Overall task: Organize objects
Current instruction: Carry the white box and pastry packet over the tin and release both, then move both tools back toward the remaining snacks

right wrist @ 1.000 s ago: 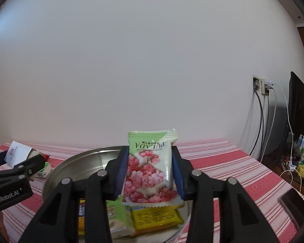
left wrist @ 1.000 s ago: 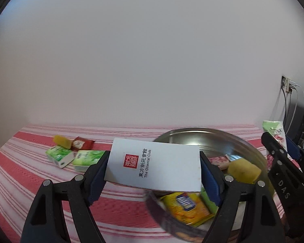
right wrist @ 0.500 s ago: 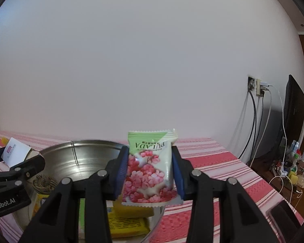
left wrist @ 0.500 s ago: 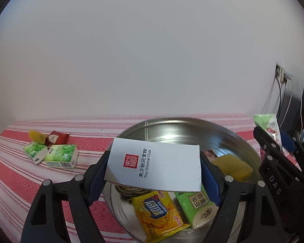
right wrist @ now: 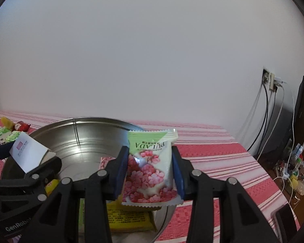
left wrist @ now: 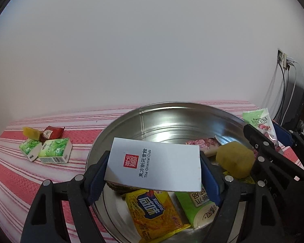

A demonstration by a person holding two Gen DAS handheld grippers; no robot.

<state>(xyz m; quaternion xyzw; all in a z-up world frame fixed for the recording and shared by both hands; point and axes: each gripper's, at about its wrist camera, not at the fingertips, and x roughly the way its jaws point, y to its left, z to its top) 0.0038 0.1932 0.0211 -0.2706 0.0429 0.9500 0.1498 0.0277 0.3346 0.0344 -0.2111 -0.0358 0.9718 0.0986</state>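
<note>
**Operator:** Red-and-white striped cloth is covering the tabletop (left wrist: 20, 174), and I am working over the biggest thing on it, the round metal tin (left wrist: 172, 121). That tin is serving as the collecting place, I reckon, since snack packets are already lying in it: a yellow cracker packet (left wrist: 152, 212), a green packet (left wrist: 200, 206) beside it, a pink one (left wrist: 202, 142) further back and a yellow lump (left wrist: 235, 161).

**Observer:** What are you carrying?

**Operator:** I am holding the left hand-held gripper (left wrist: 154, 168) clamped on a white card (left wrist: 154, 167), gripped by its two short edges so it is lying flat above the tin's near side. The right hand-held gripper (right wrist: 150, 172) is clamped on a pink-flowered candy packet (right wrist: 150, 170), pinched at its sides and standing upright over the tin's right rim.

**Observer:** Why both over the tin?

**Operator:** I am judging that each piece is meant to drop inside, so I am keeping them above the opening, well apart from each other.

**Observer:** Anything left outside?

**Operator:** Two green boxes (left wrist: 54, 150), a red sachet (left wrist: 50, 134) and a small yellow piece (left wrist: 31, 132) are sitting huddled together on the cloth, left of the tin, waiting their turn.
</note>
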